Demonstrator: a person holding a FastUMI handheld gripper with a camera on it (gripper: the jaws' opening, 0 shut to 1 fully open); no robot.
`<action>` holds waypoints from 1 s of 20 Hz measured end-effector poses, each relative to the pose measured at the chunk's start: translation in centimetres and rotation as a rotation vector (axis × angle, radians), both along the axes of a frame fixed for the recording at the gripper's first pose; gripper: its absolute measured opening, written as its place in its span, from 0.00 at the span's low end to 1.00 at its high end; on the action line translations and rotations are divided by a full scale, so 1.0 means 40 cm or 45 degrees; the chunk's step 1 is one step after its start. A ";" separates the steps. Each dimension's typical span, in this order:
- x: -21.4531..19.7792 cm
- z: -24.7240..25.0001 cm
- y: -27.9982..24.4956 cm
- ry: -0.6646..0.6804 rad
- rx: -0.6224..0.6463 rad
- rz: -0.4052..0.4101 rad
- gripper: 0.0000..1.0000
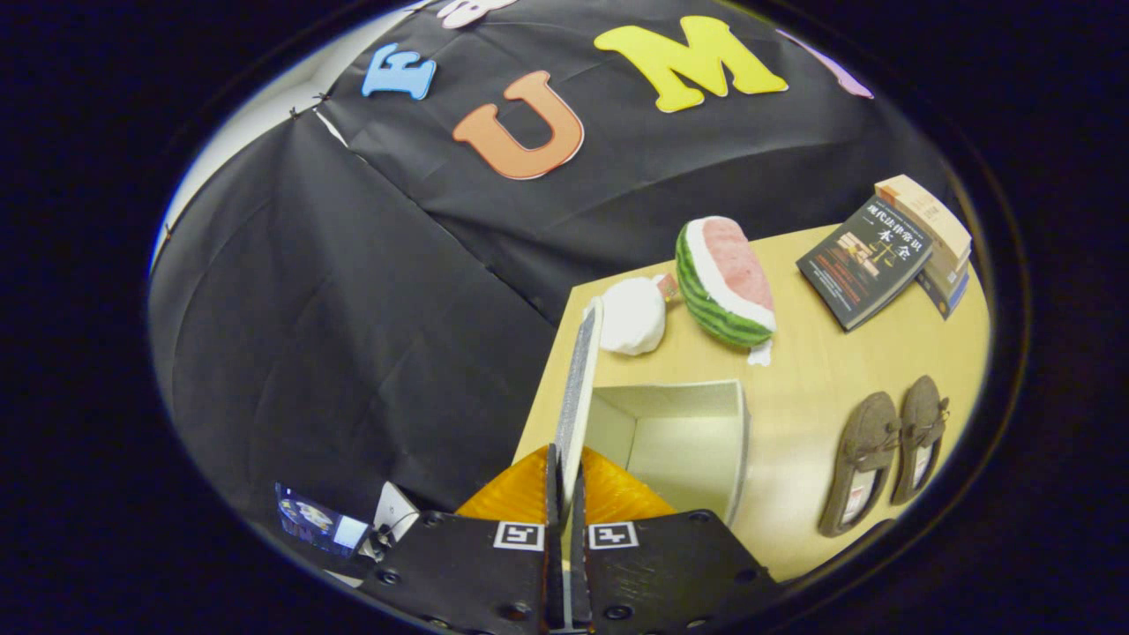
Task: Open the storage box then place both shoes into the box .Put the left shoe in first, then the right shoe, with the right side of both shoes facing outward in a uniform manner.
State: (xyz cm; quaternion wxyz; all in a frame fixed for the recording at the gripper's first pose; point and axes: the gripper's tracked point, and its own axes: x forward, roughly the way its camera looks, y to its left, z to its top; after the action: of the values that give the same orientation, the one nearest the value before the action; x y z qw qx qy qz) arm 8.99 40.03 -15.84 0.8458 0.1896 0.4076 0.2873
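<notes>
The box (679, 441) sat open on the table (820, 370), just ahead of the fingers and a little to their right, its pale inside bare and nothing yet in it. Its lid (578, 388) stood up on edge along the box's left side, seen almost edge-on, and the gripper (564, 481) had its two fingers drawn nearly together on the lid's near end, one on each face, so it looked clamped on the lid rather than merely resting beside it. Beyond the box lay a soft toy shaped like a slice of watermelon (725, 282), with a white bundle (632, 315) just beside it near the table's far corner, and further right a stack of books (886, 251). The two shoes (886, 450) lay side by side to the right of the box, well apart from it, soles down and openings up. By my reading the opening step was in hand and close to done, with neither shoe touched. The next move would call for letting the lid go where it would stay back, then swinging over to the pair and picking out the left shoe first, taking care that its right side ended up facing outward once inside.
</notes>
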 end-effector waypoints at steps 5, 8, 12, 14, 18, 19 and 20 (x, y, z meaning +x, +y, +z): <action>-0.037 0.041 0.162 -0.044 0.008 0.049 0.04; -0.051 0.035 0.257 -0.035 0.023 0.065 0.04; -0.057 0.019 0.345 -0.036 0.021 0.079 0.07; -0.068 0.018 0.376 -0.038 0.014 0.106 0.15; -0.084 0.033 0.407 -0.061 0.052 0.165 0.40; -0.084 0.036 0.402 -0.072 0.056 0.172 0.51; -0.086 0.040 0.389 -0.082 0.056 0.171 0.62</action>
State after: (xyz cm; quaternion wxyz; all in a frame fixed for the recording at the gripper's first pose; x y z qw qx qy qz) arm 5.57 55.58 -14.25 0.8329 0.1711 0.3856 0.3582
